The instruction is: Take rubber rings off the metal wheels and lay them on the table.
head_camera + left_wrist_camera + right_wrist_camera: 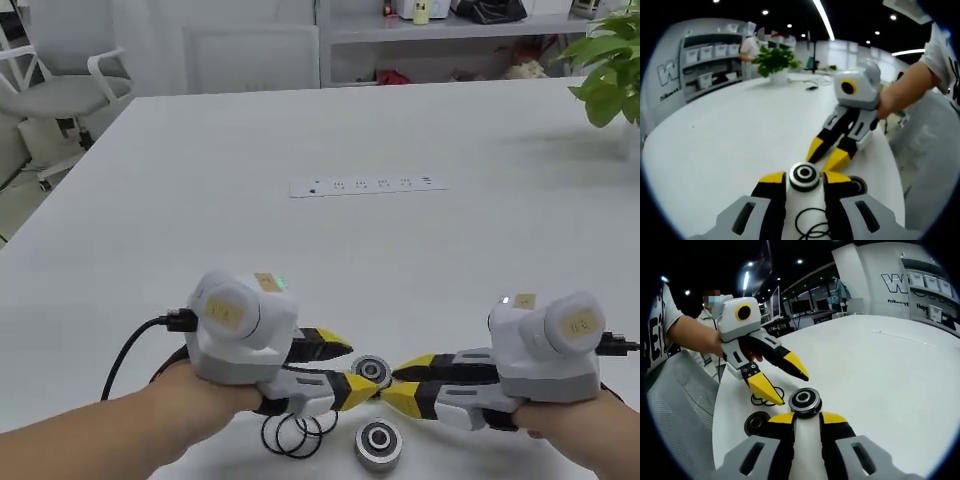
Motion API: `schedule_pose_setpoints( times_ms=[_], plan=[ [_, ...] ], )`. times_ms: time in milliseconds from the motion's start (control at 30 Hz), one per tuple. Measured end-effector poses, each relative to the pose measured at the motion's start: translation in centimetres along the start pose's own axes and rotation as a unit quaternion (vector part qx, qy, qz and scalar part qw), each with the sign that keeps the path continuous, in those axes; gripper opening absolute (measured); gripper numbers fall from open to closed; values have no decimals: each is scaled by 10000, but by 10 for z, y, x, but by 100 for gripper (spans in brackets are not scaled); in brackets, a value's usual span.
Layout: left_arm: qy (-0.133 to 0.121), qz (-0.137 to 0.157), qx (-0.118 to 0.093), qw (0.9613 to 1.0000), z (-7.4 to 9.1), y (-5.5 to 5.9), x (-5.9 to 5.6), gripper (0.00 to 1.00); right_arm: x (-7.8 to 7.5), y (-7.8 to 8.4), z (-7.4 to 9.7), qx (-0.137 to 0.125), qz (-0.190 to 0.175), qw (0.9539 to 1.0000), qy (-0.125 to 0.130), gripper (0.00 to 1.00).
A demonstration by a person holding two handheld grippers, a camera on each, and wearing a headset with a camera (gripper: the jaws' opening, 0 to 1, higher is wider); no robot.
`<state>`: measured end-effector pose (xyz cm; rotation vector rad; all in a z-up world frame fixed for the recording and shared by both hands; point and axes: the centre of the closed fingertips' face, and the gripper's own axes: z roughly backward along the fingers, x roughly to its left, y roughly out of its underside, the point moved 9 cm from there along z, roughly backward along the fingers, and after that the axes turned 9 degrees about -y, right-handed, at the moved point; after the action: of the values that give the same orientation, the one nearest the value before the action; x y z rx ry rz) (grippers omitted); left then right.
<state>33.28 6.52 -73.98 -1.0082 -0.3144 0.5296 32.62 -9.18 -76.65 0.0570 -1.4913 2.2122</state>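
Here, left gripper (pixel 358 370), right gripper (pixel 394 384), wheel (pixel 372 369) between, near table (pixel 300 120) edge, wide beyond

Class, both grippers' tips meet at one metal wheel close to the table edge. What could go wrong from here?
1. The left gripper and right gripper point tip to tip at the same metal wheel; they could clash or knock it away.
2. The second wheel and loose rubber rings lie beside them near the table edge; a stray nudge might push them off.
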Motion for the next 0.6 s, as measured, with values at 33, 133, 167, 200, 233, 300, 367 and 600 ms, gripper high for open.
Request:
schedule_pose_setpoints(
  times_ms=[33, 133, 167, 200, 233, 300, 367, 600],
  plan=[
    [0, -1, 3, 10000, 0, 0, 0, 29, 0, 0, 0, -7, -5, 10000, -3, 15],
    [25, 4, 36, 10000, -3, 1, 0, 21, 0, 0, -1, -14, 9, 10000, -10, 13],
    [19, -18, 65, 10000, -5, 2, -1, 19, 0, 0, -1, -17, 20, 10000, -6, 13],
    [21, -50, 90, 9999, -5, 3, -1, 18, 0, 0, -2, -23, 15, 10000, -3, 13],
    [11, -82, 57, 9999, -4, 2, -2, 16, 0, 0, -2, -22, 16, 10000, -3, 12],
    [-50, -106, 57, 9999, -3, 2, -1, 14, 0, 1, -2, -27, 9, 10000, -2, 12],
    [-53, -91, 61, 9999, -4, 1, -3, 14, -1, 1, -2, -38, -14, 10000, 2, 11],
    [-247, -187, 48, 9995, -5, 1, -5, 14, -6, 2, -1, -227, -624, 9977, 151, 0]
  ],
)
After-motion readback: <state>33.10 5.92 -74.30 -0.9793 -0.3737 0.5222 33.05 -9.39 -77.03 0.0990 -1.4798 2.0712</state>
